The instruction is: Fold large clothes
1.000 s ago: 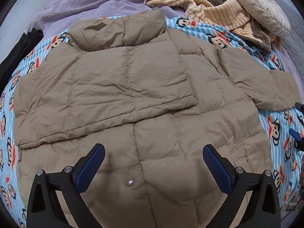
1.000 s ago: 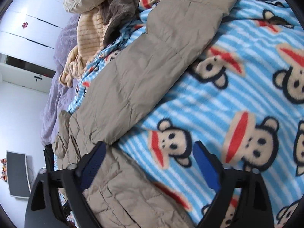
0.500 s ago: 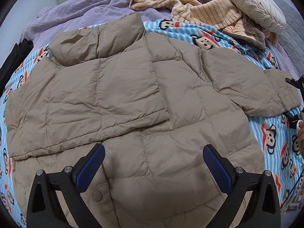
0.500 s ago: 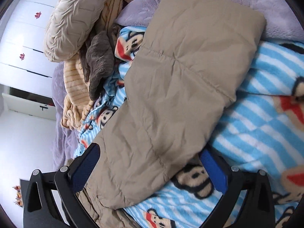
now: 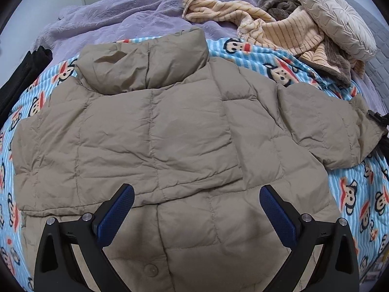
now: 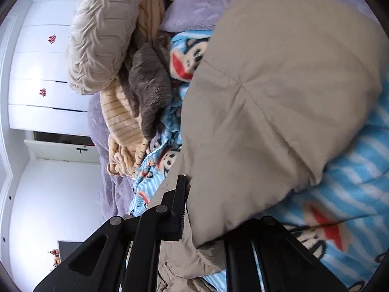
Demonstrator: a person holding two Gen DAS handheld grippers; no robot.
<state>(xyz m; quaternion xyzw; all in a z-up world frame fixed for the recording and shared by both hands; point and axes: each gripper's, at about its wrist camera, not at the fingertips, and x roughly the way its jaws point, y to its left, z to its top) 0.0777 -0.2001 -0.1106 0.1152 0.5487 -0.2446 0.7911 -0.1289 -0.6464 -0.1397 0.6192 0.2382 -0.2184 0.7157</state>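
Note:
A tan puffer jacket [image 5: 170, 146] lies flat on a blue monkey-print blanket [image 5: 352, 194], collar at the far side. Its left sleeve is folded across the chest. Its right sleeve [image 5: 340, 133] stretches out to the right. My left gripper [image 5: 194, 214] is open and empty, hovering over the jacket's lower front. My right gripper [image 6: 206, 209] is shut on the right sleeve [image 6: 267, 121] near the cuff, with the fabric pinched between the jaws. It shows at the right edge of the left wrist view [image 5: 379, 124].
A striped cream blanket [image 5: 279, 29], a grey garment [image 6: 148, 85] and a round pleated cushion [image 5: 338, 17] are heaped at the bed's far right. A purple bedspread [image 5: 121, 17] covers the far side. Dark cloth [image 5: 22, 73] lies at the left edge. White cabinets [image 6: 43, 73] stand beyond.
My right gripper moved along the sleeve to its cuff and closed on it. My left gripper stayed open and shifted a little over the jacket.

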